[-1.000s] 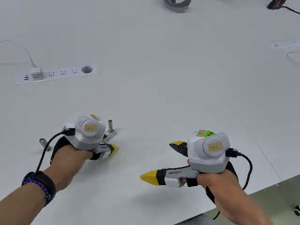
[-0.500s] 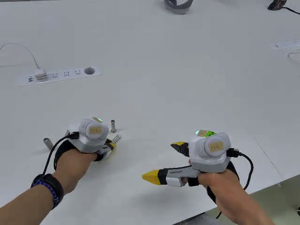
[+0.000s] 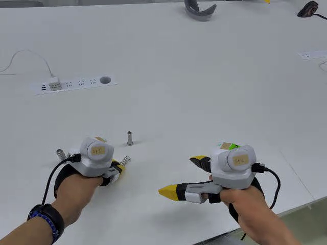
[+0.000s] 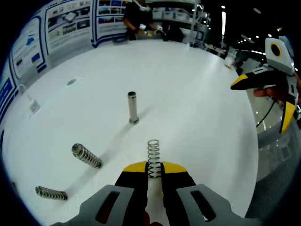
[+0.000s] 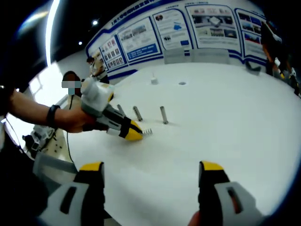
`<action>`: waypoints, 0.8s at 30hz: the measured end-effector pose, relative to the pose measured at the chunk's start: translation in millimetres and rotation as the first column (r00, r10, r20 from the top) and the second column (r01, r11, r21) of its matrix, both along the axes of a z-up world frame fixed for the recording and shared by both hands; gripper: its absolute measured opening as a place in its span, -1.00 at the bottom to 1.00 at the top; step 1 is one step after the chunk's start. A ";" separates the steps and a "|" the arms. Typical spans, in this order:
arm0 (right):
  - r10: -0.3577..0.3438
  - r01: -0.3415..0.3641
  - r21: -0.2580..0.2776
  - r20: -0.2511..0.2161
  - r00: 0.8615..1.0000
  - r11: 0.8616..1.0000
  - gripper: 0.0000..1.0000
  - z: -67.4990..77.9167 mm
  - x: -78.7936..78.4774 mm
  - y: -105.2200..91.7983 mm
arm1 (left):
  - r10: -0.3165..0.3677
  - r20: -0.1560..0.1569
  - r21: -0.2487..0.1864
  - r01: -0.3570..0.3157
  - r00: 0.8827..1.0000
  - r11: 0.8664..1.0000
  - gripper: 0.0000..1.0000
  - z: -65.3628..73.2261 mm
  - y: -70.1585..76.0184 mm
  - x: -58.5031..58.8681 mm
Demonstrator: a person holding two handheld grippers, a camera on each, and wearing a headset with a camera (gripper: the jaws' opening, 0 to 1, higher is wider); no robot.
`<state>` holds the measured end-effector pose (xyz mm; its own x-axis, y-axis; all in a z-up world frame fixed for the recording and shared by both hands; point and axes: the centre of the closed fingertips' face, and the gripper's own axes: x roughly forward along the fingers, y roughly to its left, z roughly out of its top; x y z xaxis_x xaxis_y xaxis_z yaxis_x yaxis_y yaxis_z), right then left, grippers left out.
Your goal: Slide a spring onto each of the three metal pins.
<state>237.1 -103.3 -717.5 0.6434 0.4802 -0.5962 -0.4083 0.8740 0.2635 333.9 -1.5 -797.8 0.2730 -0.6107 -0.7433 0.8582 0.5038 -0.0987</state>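
My left gripper is shut on the lower end of a small steel spring, which sticks out ahead of the tips. A bare upright metal pin stands a short way beyond the spring, apart from it. To its left is a pin wrapped in a spring, and another coiled piece sits lower left. In the head view the left gripper holds the spring just below the bare pin. My right gripper hovers open at the right with nothing between its jaws.
A white power strip with a plugged cable lies at the back left of the white table. A grey curved object sits at the far edge. The table's front edge runs close to my right hand.
The left gripper, still holding the spring, has drawn back from the bare pin toward me. The right gripper has stayed open in about the same place. The head camera has shifted.
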 end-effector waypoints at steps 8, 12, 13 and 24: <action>-0.004 0.004 0.017 0.013 1.000 1.000 0.67 3.7 1.4 6.4 | 0.007 -0.003 -0.005 -0.007 1.000 1.000 -0.80 1.9 14.6 -10.6; -0.008 0.007 0.023 0.011 1.000 1.000 0.66 2.5 -0.2 9.6 | 0.010 -0.005 -0.004 -0.010 1.000 1.000 -0.80 2.1 24.2 -14.8; -0.006 0.006 0.022 0.010 1.000 1.000 0.66 2.0 -1.2 10.8 | 0.015 -0.004 -0.004 -0.015 1.000 1.000 -0.80 1.5 27.8 -15.1; 0.004 -0.004 0.035 -0.005 1.000 0.999 0.66 -1.8 -4.2 23.8 | 0.077 -0.023 -0.003 -0.077 0.997 0.997 -0.80 3.1 63.9 -22.4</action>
